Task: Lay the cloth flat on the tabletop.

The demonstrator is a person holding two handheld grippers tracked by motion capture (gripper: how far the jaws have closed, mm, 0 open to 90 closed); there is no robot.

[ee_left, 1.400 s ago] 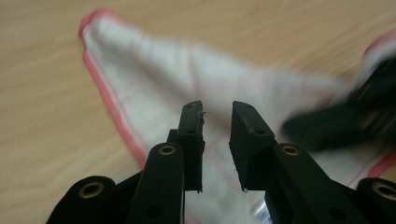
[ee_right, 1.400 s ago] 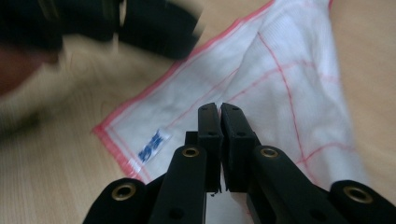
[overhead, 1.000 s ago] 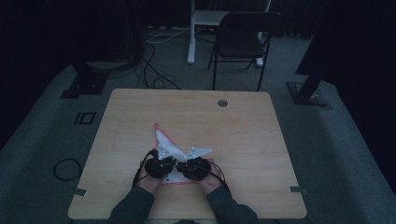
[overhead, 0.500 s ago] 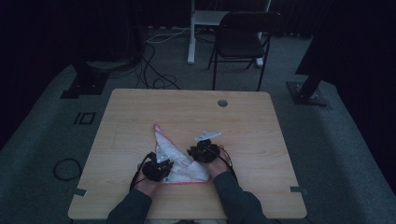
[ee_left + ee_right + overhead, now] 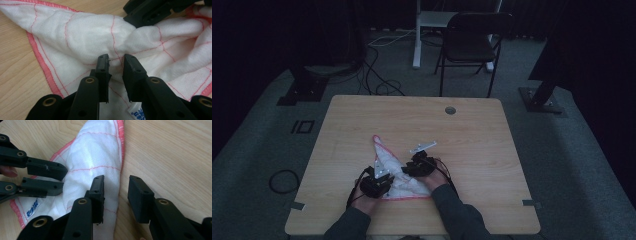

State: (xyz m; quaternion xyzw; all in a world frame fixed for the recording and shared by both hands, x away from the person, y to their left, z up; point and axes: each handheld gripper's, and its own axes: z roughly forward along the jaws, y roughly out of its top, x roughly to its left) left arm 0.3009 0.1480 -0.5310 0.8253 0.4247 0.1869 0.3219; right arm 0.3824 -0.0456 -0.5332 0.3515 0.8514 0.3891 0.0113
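A: Where was the cloth (image 5: 393,167) just then?

B: On the wooden surface (image 5: 472,135), on my side of it, folded into a rough triangle. One point reached toward twelve o'clock; the wide pink-stitched edge ran along the near side, at six o'clock. It was white with thin red grid lines and a pink hem.

A: And your left gripper (image 5: 115,65)?

B: It sat at the cloth's near corner, around seven o'clock of the fold. Its jaws were partly apart, with a raised ridge of fabric bunched up in the narrow gap between them. I couldn't tell whether the pads were really pressing on that ridge or only flanking it. They had just eased open a little.

A: The right gripper (image 5: 116,186)?

B: Over at the cloth's three o'clock edge. Its jaws stood apart and had just been opening. The one on the cloth's side lay against the fabric; the other stood over bare wood. The hemmed edge ran up between them, but nothing was pinched.

A: Were the two grippers close?

B: Near, not touching. From the right gripper view I saw the left one's jaws at nine o'clock, lying on the cloth beside a small printed tag (image 5: 32,211).
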